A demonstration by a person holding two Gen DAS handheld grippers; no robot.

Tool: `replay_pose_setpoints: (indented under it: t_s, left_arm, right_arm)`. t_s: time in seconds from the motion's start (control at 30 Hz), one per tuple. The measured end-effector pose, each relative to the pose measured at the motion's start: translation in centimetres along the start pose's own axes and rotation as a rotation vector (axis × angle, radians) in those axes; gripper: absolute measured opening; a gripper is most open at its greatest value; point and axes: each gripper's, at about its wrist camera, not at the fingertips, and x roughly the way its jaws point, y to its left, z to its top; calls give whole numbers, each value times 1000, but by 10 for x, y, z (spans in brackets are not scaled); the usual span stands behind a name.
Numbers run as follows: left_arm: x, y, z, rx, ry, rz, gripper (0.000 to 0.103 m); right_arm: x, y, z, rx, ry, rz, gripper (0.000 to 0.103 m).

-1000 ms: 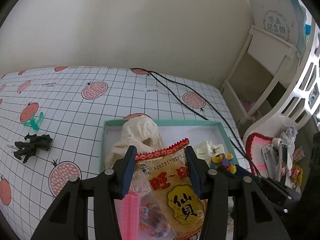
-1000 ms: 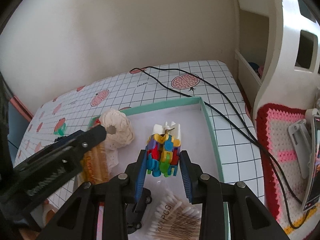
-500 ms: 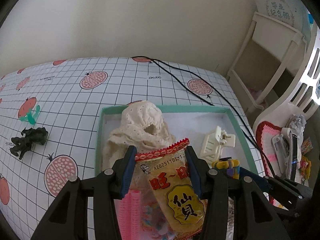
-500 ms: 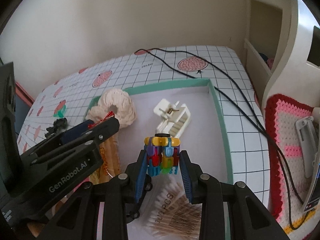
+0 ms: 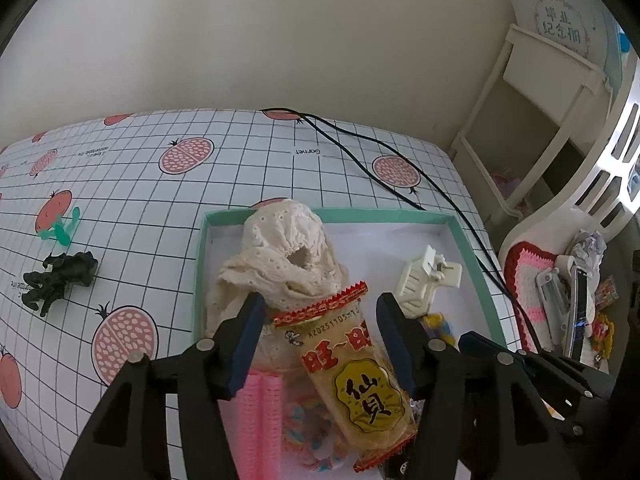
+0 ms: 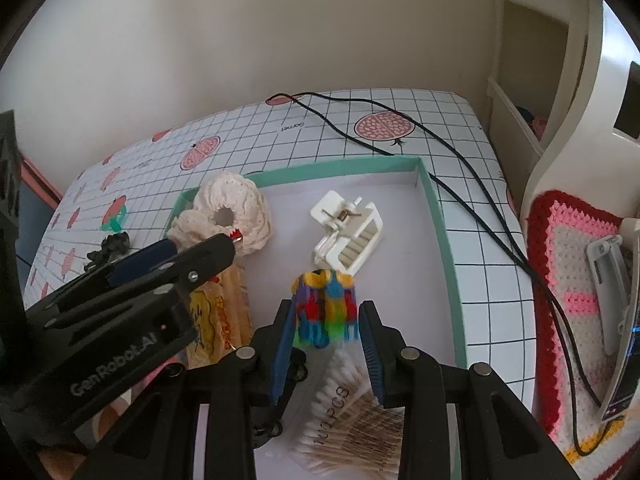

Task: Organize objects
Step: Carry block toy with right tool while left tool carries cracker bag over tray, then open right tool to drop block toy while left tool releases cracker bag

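Right gripper (image 6: 326, 340) around knobbly multicoloured toy (image 6: 325, 310)

The worktop (image 5: 168, 208) wears a white grid-lined cloth printed with pomegranates. On it lie a teal-rimmed tray (image 5: 199, 264), two black cables (image 5: 360, 164) running from the back wall past the tray, a green plastic piece (image 5: 60, 230) and, near it, a black animal figurine (image 5: 58, 278).
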Motion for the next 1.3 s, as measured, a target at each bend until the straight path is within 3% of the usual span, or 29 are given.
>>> replay_pose_setpoints:
  t_s: [0.47,0.57,0.6,0.67,0.87,1.03,1.3]
  left_arm:
    - [-20,27,14,-35,-28,20,64]
    - [-19,34,15,-40,-25,34,66]
    - [-19,35,15,-39,-25,40,77]
    - [-21,40,16,-42,-34,52,87]
    - [-24,54,19,-41,-49,84,95]
    - [-24,67,21,-49,-49,93,95]
    - [-22,80,19,-58,-45,96,103]
  right_arm:
    - [-7,8,8,27,-49,-19,37]
    - [-4,9,9,44,-53,-31,51]
    - [-3,10,9,42,-54,-39,53]
    - [-2,13,9,36,-57,-55,59]
    - [-1,17,10,35,-77,-69,75]
    - [4,20,10,45,-75,-67,91]
    - [10,22,11,68,-73,-80,103]
